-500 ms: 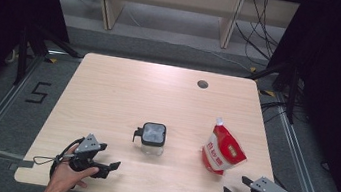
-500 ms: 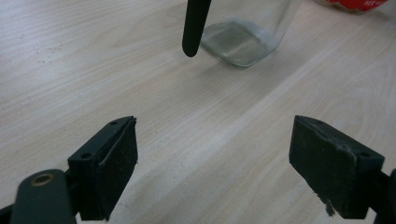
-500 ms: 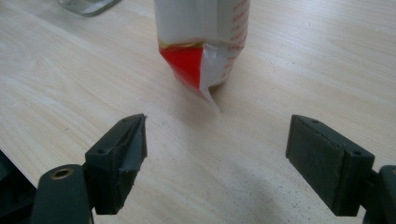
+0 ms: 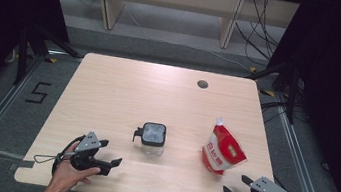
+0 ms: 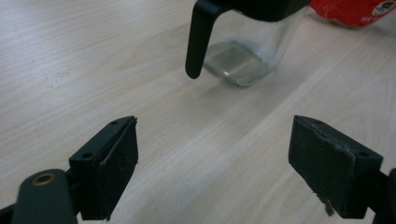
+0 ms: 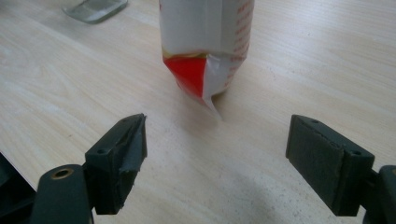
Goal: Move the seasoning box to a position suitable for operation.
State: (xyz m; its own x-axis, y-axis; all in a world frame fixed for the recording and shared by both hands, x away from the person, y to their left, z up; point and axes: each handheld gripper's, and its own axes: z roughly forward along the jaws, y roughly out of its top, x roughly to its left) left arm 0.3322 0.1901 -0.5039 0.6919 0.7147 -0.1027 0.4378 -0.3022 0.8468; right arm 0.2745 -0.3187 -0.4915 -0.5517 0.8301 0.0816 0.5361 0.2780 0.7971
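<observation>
left hand-held gripper (image 4: pixel 112 156) jaws apart | right hand-held gripper (image 4: pixel 236 186) jaws apart | glass jar (image 4: pixel 153 138) between, beside red pouch (image 4: pixel 223 149)

We count one glass jar (image 4: pixel 153 138) with a black lid, one red-and-white pouch (image 4: pixel 223 150), two handheld grippers (left gripper (image 4: pixel 111 154), right gripper (image 4: pixel 235 185)), and one table (image 4: pixel 124 89).
</observation>
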